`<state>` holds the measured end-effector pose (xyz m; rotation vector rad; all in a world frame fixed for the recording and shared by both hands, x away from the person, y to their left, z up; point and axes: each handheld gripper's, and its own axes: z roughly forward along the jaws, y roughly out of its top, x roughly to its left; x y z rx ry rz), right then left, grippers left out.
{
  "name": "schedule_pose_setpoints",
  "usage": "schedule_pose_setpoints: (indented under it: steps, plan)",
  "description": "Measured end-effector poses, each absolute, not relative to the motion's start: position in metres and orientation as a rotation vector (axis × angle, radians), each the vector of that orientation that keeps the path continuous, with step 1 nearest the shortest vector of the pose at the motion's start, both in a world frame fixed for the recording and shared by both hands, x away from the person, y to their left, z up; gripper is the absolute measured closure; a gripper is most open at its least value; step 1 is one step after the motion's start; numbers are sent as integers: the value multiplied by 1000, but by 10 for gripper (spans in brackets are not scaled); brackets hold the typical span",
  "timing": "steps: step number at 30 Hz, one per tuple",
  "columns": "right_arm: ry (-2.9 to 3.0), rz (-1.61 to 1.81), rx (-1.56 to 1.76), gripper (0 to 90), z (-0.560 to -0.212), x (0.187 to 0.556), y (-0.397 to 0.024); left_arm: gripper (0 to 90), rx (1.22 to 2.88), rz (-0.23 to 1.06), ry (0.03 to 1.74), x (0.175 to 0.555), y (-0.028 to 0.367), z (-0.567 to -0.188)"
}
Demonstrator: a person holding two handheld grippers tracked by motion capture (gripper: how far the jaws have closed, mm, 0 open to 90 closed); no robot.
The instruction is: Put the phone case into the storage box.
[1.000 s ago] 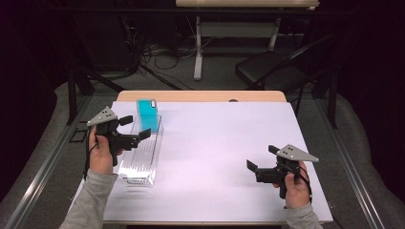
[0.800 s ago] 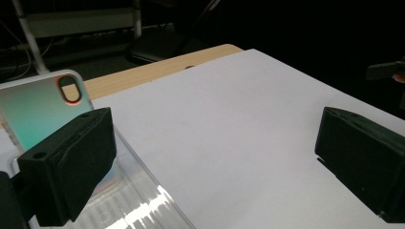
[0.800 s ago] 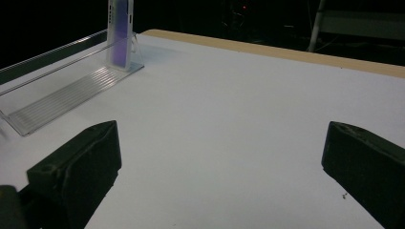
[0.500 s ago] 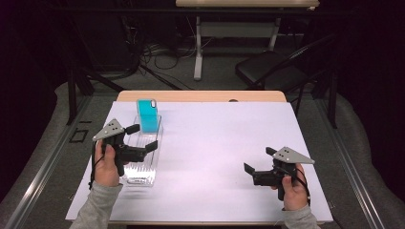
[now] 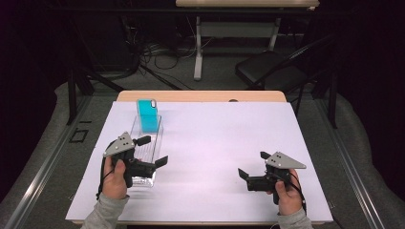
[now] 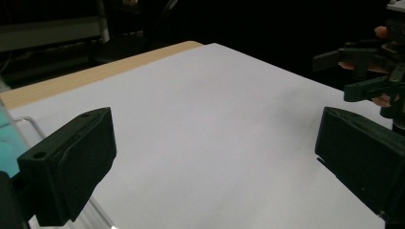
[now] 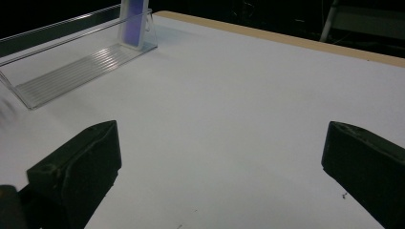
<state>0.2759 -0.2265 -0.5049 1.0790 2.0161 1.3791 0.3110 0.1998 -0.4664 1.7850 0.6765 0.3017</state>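
one clear plastic rack (image 5: 145, 148) lies on the white table cover (image 5: 224, 143) at the left side, long and narrow, running away from the person. it holds one thing: a teal phone (image 5: 147, 116) standing upright in the far end (in the right gripper view the same phone (image 7: 133, 19) looks violet-blue, seated in the ribbed rack (image 7: 81, 64)). the rest of the rack's slots are bare.

two grippers, one per hand. the left gripper (image 5: 153, 151) hovers over the near end of the rack, jaws spread wide and holding nothing; one jaw sits above the rack, the other just past its right edge. the right gripper (image 5: 252, 165) hangs above the cover at the near right, well apart from the rack, jaws likewise parted on nothing.
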Motion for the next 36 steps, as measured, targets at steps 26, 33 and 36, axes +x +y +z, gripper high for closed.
schedule_pose_setpoints:
  steps: [26,33,36]
  plan:
    - [2010,1433,1069,0,-513,270,-214,6,1809,255,624,297,174,-498]
    - [2025,1432,1062,0,-515,270,-212,6,1816,243,616,296,172,-502]
    - [2032,1429,1058,0,-515,270,-210,6,1820,239,614,296,171,-503]
